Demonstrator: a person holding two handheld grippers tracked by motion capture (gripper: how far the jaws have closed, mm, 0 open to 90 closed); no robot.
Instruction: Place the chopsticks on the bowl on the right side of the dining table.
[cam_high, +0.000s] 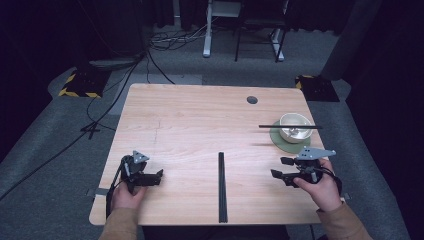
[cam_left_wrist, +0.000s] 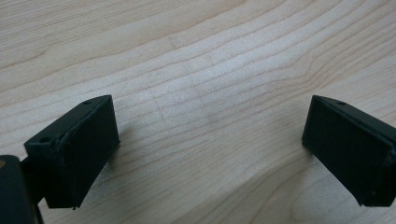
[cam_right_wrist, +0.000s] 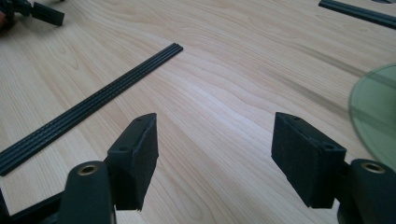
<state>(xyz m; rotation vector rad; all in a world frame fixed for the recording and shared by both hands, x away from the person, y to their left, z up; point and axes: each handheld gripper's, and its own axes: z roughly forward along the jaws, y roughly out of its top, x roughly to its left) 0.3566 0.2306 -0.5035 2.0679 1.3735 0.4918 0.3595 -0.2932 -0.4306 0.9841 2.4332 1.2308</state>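
With both claws gaping and empty low over the table (cam_high: 200, 115), the right claw (cam_high: 282, 167) faces the black strip (cam_high: 221, 187) lying mid-table between it and the left claw (cam_high: 159, 175), so reaching in to pinch that strip looks like the next call.

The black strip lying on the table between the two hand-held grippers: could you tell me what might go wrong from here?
1. The black strip lies flat on the table, so open jaws may slide over it rather than catch it.
2. Its near end reaches the table's front edge; a nudge could push it off.
3. The right hand-held gripper is close to the bowl, whose balanced black stick could be knocked off.
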